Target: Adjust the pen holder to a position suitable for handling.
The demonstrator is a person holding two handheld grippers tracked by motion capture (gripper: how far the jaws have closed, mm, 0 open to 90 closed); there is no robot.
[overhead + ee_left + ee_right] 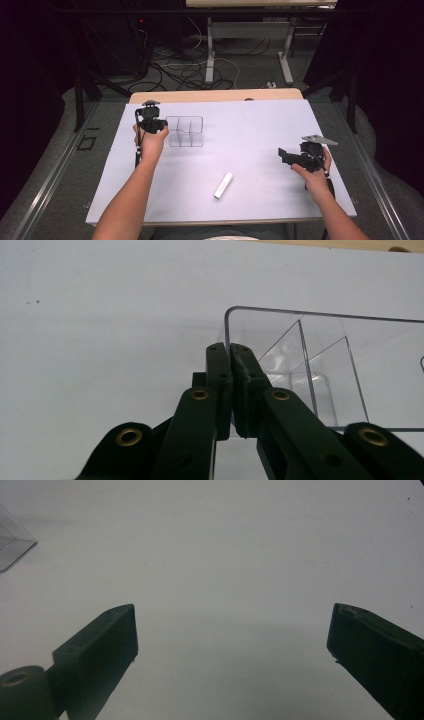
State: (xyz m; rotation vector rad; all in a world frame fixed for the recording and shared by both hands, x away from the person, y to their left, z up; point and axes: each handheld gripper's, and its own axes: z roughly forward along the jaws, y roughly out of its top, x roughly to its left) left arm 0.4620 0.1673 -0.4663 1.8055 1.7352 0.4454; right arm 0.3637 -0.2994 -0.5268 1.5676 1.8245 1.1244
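At the left, the left gripper is clenched on the near-left wall of one clear plastic box with several compartments, which stands on the white table. One small white stick lies near the front edge, untouched. At the right, the right gripper hovers released, its jaws spread wide over bare tabletop. Cables sprawl on the grey floor beyond.
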